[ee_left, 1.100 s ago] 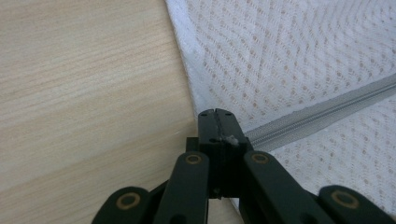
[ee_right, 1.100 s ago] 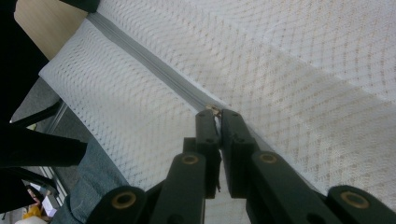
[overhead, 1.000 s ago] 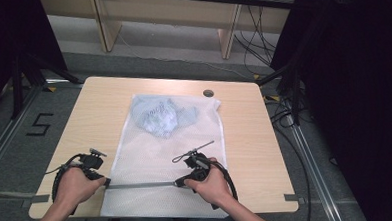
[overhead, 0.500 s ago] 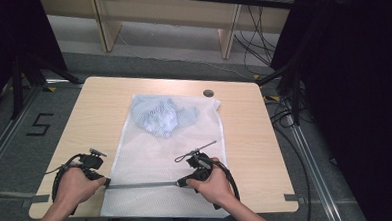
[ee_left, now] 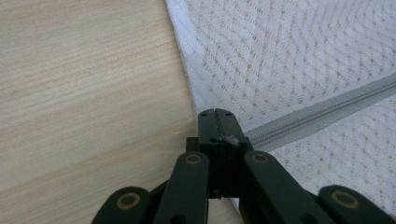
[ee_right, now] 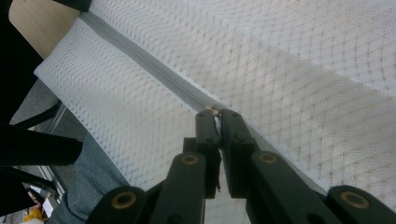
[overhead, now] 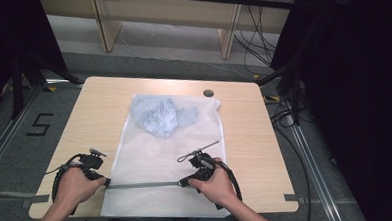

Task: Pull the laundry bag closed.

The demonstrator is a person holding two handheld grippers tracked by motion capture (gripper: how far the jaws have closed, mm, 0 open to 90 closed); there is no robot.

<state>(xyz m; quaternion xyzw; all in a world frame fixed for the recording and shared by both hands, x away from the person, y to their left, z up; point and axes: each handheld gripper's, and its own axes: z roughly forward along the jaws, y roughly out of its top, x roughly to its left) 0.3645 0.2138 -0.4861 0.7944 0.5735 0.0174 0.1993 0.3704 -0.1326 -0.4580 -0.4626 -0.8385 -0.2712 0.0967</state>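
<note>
Fingers of both grippers, left (overhead: pixel 105 181) and right (overhead: pixel 183 182), clamp one grey zipper (overhead: pixel 142 185) on one mesh bag (overhead: pixel 151 157) near the bench's (overhead: pixel 245 138) front edge.

Light wood table (overhead: pixel 94 110) w/ a small dark round cap (overhead: pixel 208 93) near its far edge. Grey floor had a black "5" mark (overhead: pixel 39 125) at left. Cables (overhead: pixel 284 114) trailed on the right; wooden furniture legs (overhead: pixel 228 36) stood beyond the table.

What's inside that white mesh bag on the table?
Through the white mesh bag a crumpled pale-blue garment shows at the far end. What kind of garment it is, the mesh and folds hide. The near part looks flat.
</note>
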